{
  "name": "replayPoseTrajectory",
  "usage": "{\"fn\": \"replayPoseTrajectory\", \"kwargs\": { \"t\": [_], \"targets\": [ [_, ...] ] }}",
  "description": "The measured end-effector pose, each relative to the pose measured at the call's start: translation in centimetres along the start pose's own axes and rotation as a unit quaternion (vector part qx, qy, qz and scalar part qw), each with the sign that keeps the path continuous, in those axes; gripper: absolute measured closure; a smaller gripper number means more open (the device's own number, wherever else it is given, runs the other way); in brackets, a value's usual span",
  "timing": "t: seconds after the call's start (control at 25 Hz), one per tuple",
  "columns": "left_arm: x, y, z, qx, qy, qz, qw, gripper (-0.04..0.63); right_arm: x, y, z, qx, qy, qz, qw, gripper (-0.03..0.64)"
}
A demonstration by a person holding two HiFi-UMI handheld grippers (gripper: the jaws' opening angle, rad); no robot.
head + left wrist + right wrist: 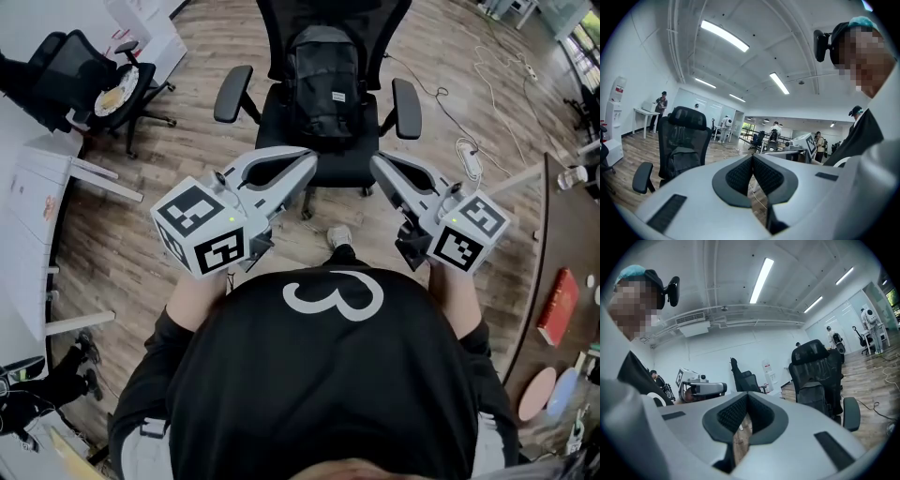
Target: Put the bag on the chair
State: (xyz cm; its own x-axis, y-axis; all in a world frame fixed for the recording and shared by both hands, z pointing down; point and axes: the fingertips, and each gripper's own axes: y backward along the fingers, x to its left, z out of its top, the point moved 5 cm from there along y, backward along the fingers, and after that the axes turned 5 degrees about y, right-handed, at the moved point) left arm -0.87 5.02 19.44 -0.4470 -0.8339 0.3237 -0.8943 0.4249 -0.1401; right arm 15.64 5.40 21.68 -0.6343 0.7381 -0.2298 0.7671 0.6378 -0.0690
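Bag (pixel 323 80): upright on the seat of the chair (pixel 339 161), leaning on the backrest, at twelve o'clock in the head view. Free of both claws, with nothing else touching it.

Nearer in, at eleven o'clock, left claw (pixel 309 159): pressed together, pinching nothing. At one o'clock, right claw (pixel 377 161): likewise pressed together and empty. Borne out in both gripper views: pads meeting, chair and bag standing apart beyond them.

Judged done as far as placing goes: bag resting on the seat unaided. Left, at most: making sure it will not tip, then drawing the claws away.

Farther out: wooden floor (pixel 487 122), a second chair (pixel 94 75) at ten o'clock, a surface (pixel 562 244) at three o'clock.
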Motion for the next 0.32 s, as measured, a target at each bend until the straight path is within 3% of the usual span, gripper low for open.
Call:
{"fn": "replayPoseTrajectory", "kwargs": {
  "t": [0.16, 0.32],
  "targets": [
    [-0.4, -0.3, 0.4, 0.002, -0.001, -0.006, 1.0000, 0.578, 0.5, 0.6, 0.9, -0.005, 0.009, -0.007, 1.000, 0.592],
    [-1.0, -0.4, 0.1, 0.013, -0.018, -0.004, 0.9997, 0.578, 1.2, 1.1, 1.0, -0.018, -0.014, 0.007, 1.000, 0.592]
  ]
}}
